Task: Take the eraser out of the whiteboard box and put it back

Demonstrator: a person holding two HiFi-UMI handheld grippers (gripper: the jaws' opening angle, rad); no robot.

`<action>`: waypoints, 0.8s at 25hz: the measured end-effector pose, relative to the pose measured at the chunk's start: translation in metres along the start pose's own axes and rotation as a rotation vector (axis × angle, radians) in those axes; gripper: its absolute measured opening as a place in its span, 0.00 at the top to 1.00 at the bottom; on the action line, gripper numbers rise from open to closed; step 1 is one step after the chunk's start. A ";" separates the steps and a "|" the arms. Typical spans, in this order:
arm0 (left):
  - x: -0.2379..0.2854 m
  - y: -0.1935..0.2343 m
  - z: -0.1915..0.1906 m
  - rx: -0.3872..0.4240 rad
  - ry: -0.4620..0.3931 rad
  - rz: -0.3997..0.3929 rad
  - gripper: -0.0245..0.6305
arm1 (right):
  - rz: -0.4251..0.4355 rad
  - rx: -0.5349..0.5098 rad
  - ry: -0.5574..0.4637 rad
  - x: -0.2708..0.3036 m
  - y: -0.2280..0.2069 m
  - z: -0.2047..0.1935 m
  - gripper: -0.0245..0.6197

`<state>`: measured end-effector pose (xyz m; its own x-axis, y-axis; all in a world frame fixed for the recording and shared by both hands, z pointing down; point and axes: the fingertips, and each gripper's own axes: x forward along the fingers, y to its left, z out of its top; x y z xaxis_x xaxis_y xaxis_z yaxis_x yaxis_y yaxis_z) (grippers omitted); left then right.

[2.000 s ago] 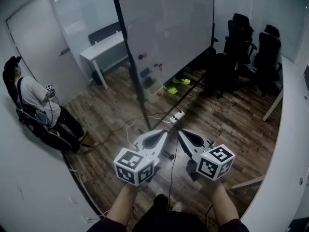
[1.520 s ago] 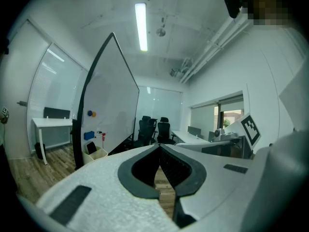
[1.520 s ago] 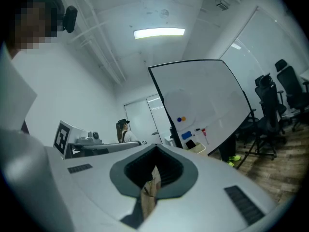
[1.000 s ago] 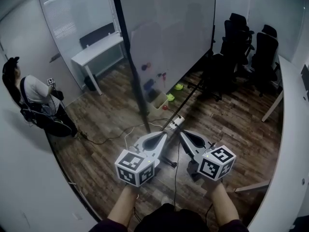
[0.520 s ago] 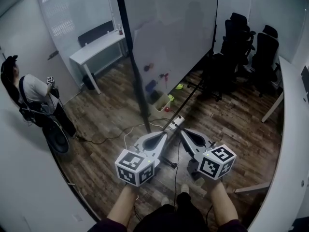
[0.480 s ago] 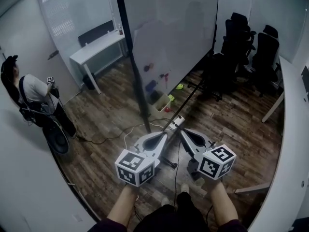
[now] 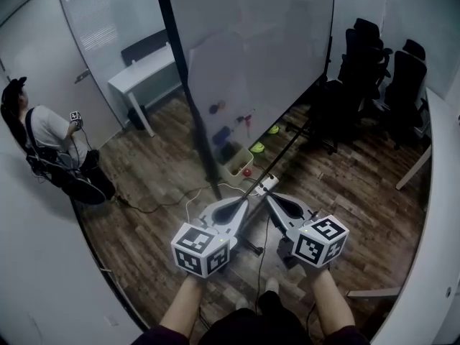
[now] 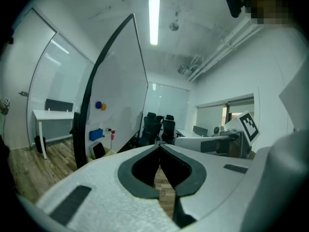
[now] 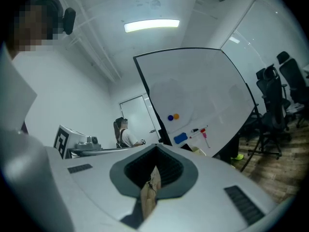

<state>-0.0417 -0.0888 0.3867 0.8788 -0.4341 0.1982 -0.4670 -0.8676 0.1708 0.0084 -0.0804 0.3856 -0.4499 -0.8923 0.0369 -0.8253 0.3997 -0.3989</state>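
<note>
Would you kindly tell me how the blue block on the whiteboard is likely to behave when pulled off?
The blue block clings to the upright whiteboard with no visible ledge, so it is probably magnetic and light, resisting before coming free. Its compact, boxy shape suggests it stays rigid and will not roll.

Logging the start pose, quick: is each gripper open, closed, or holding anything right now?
Left gripper: closed, fingers together, holding nothing.
Right gripper: closed, fingers together, holding nothing.

Right gripper (image 9: 155, 148) jaws closed tip to tip with nothing between them, whiteboard (image 9: 203, 91) beyond, blue eraser (image 9: 180, 138) on the board beneath blue and orange magnets (image 9: 173, 117), markers (image 9: 199, 130) just beside the eraser, person (image 9: 126, 137) standing near a door (image 9: 137, 114), black chairs (image 9: 282, 95) at right.
</note>
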 end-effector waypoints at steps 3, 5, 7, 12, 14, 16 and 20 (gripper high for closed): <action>0.016 0.006 0.001 -0.009 0.000 0.026 0.96 | 0.023 0.002 0.011 0.007 -0.016 0.003 0.96; 0.026 0.010 0.002 -0.014 0.000 0.044 0.96 | 0.039 0.002 0.017 0.012 -0.025 0.006 0.96; 0.035 0.014 0.003 -0.015 0.001 0.062 0.96 | 0.056 0.003 0.023 0.016 -0.034 0.010 0.96; 0.055 0.018 0.006 -0.017 0.001 0.114 0.96 | 0.104 0.008 0.034 0.022 -0.054 0.018 0.96; 0.062 0.021 0.006 -0.015 0.004 0.133 0.96 | 0.123 0.012 0.039 0.025 -0.060 0.020 0.96; 0.066 0.024 0.005 -0.018 0.005 0.152 0.96 | 0.138 0.014 0.044 0.029 -0.065 0.022 0.96; 0.074 0.031 0.004 -0.030 0.010 0.178 0.96 | 0.156 0.024 0.052 0.036 -0.074 0.023 0.96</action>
<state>0.0087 -0.1488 0.4032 0.7813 -0.5772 0.2377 -0.6177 -0.7698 0.1610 0.0608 -0.1469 0.3956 -0.5896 -0.8074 0.0194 -0.7358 0.5271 -0.4251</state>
